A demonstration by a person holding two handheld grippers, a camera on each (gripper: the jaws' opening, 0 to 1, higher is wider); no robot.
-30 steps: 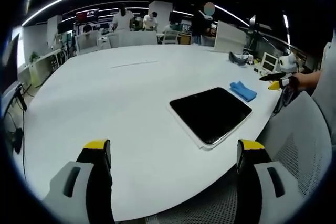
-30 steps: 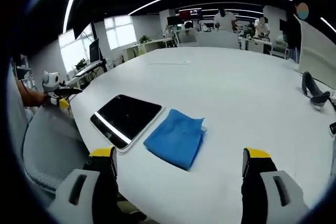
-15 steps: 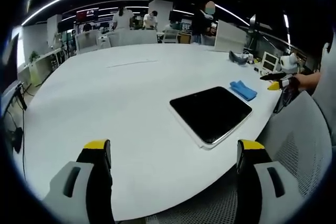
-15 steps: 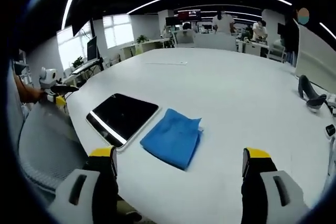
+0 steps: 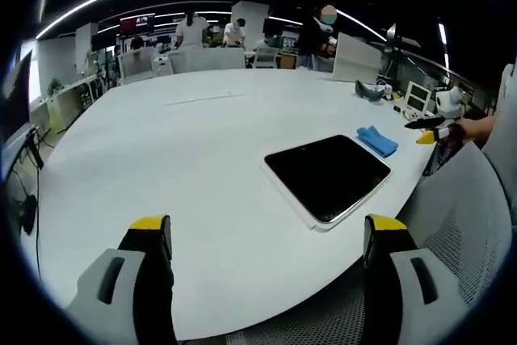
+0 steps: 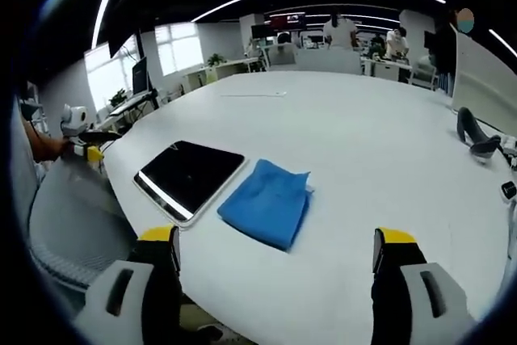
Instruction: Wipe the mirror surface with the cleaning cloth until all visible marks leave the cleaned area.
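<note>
The task looks to be at its very start: nothing is held, and the cloth has yet to be picked up. In the left gripper view, the left gripper rises from the bottom of the frame with its jaws wide apart and nothing between them, hovering over the near edge of the white table. Right of centre lies the mirror, a dark slab with a pale rim, flat on the table near its edge; just beyond it, further right, sits the blue cleaning cloth, close beside the mirror's far corner. In the right gripper view, the mirror sits left of centre and the cleaning cloth lies folded at centre, its edge just beside the mirror. The right gripper hangs at the bottom with jaws also spread and empty, the cloth directly ahead. The next move, I judge, calls for lowering the right gripper onto the cloth and pinching a fold. A mesh chair back at lower left crowds the table edge; a dark object at far right lies well apart.
</note>
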